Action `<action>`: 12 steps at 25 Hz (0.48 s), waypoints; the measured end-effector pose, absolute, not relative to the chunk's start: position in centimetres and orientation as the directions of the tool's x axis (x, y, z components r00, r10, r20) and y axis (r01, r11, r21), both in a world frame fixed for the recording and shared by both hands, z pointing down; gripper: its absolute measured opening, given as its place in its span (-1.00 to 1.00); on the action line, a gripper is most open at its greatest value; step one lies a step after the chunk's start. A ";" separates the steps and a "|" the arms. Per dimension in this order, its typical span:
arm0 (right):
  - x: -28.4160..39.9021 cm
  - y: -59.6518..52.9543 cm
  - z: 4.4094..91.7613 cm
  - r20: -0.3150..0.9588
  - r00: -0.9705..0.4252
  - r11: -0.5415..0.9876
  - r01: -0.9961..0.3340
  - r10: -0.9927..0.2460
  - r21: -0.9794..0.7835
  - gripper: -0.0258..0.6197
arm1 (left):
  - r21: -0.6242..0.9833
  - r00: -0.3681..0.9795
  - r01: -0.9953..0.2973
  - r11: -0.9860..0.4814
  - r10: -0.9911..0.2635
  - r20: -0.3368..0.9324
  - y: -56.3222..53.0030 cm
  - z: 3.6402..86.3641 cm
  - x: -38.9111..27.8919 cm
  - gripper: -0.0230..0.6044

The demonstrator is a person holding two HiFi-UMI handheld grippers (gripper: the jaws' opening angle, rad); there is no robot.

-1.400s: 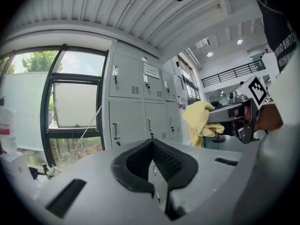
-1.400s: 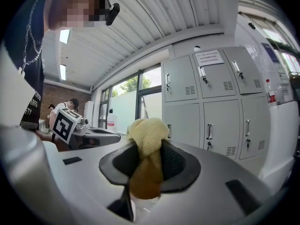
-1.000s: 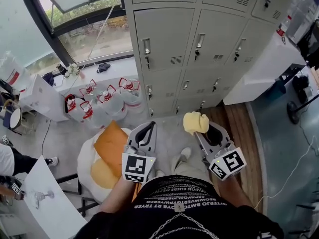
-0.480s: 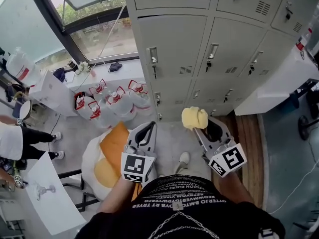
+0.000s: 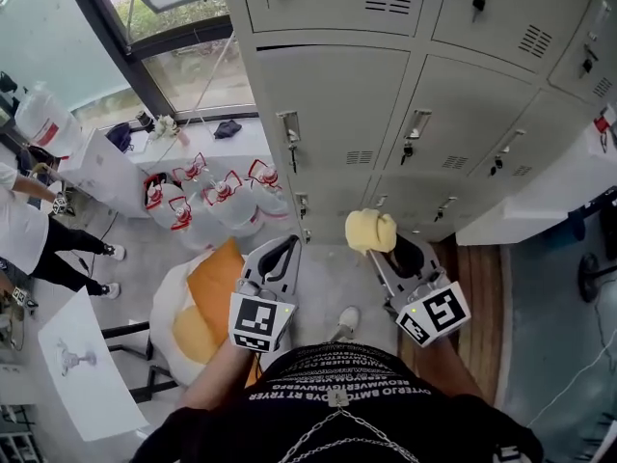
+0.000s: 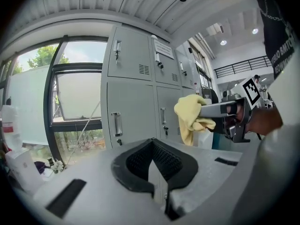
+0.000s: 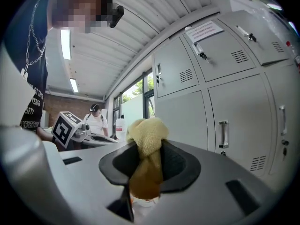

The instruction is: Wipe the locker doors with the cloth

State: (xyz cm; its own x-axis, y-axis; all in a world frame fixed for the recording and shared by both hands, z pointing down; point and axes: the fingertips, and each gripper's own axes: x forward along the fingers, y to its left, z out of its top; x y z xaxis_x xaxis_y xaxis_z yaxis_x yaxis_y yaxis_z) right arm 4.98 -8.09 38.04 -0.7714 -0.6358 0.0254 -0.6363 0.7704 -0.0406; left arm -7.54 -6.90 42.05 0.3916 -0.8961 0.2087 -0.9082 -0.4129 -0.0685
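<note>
Grey metal locker doors (image 5: 386, 95) fill the upper half of the head view, each with a handle and a key lock. My right gripper (image 5: 374, 247) is shut on a bunched yellow cloth (image 5: 370, 230), held in the air a short way from the lower doors and not touching them. In the right gripper view the cloth (image 7: 147, 142) bulges out between the jaws, with locker doors (image 7: 234, 121) to its right. My left gripper (image 5: 287, 247) hangs shut and empty to the left of the cloth; its view shows the doors (image 6: 129, 111) ahead and the cloth (image 6: 191, 116) at right.
Several water jugs with red caps (image 5: 207, 201) stand on the floor left of the lockers, under a window (image 5: 183, 75). An orange cushion (image 5: 207, 297) lies by my left side. A person (image 5: 34, 239) stands at far left. A white counter (image 5: 569, 181) adjoins the lockers at right.
The lockers have come closer and larger in the head view. Both grippers stay side by side, and the cloth has risen slightly. A person has come into view at the far left.
</note>
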 end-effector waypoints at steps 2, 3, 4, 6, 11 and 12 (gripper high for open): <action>5.5 -9.1 38.2 0.024 -0.775 0.773 -0.632 -0.632 -0.045 -0.57 | -0.072 0.381 -0.913 -0.402 -0.903 0.200 -8.2 41.7 -7.3 -0.92; 5.8 -9.6 38.3 0.024 -0.775 0.773 -0.632 -0.632 -0.047 -0.57 | -0.072 0.376 -0.916 -0.396 -0.906 0.196 -8.7 41.6 -7.1 -0.92; 6.2 -10.1 38.3 0.024 -0.774 0.772 -0.633 -0.633 -0.050 -0.57 | -0.071 0.370 -0.918 -0.390 -0.908 0.194 -9.3 41.6 -6.9 -0.92; 6.8 -11.2 38.3 0.023 -0.773 0.771 -0.634 -0.634 -0.055 -0.57 | -0.071 0.362 -0.922 -0.381 -0.911 0.196 -10.3 41.7 -6.5 -0.92; 7.7 -13.1 38.2 0.012 -0.778 0.776 -0.628 -0.628 -0.058 -0.57 | -0.075 0.348 -0.926 -0.370 -0.913 0.214 -11.7 41.9 -5.6 -0.92; 7.8 -13.3 38.2 0.011 -0.781 0.779 -0.624 -0.624 -0.058 -0.57 | -0.074 0.342 -0.928 -0.365 -0.914 0.216 -11.9 41.9 -5.5 -0.92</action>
